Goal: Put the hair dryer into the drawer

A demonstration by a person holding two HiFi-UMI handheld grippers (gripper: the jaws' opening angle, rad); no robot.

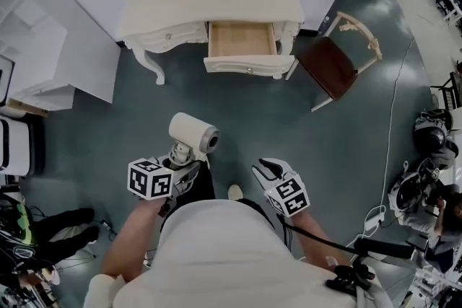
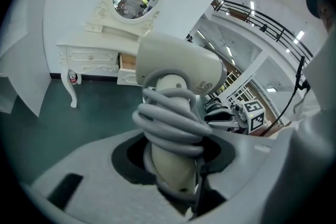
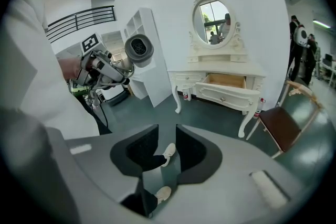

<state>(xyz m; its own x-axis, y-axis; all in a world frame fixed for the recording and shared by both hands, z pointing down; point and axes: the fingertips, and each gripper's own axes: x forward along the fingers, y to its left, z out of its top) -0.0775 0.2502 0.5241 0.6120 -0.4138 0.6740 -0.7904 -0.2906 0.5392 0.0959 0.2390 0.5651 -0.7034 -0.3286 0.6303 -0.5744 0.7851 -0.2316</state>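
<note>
Hair dryer (image 1: 193,135) stands upright in the left gripper (image 1: 179,161), well short of the open drawer (image 1: 242,40) at the top of the head view, with bare floor (image 1: 274,119) between them. The jaws are clenched on the lower part of its handle, below a grey cord (image 2: 170,123) wound round the handle in several loops. Gripping there probably pins the coil so it cannot slide off, and it leaves the bulky barrel free to go into the drawer first. The body is smooth cream plastic, a fat rounded cylinder on a tapering stem; the cord looks matt and rubbery.

Ahead, in the middle, is the dressing table (image 1: 180,3), cream-painted, with curved legs, carved trim and an oval mirror (image 3: 212,21). Its central drawer stands pulled out and shows a pale bare-wood bottom with nothing in it, so it seems ready to take the dryer.

The right gripper (image 1: 270,171) hangs to the right of the person's body, jaws parted and grasping nothing; only the teal floor and the person's shoes (image 3: 169,150) show between them. It is likely free to steady the dryer or push the drawer shut.

Furthest right, a chair (image 1: 333,65) with a dark red-brown seat and a pale frame stands at an angle beside the table, clear of the drawer front
</note>
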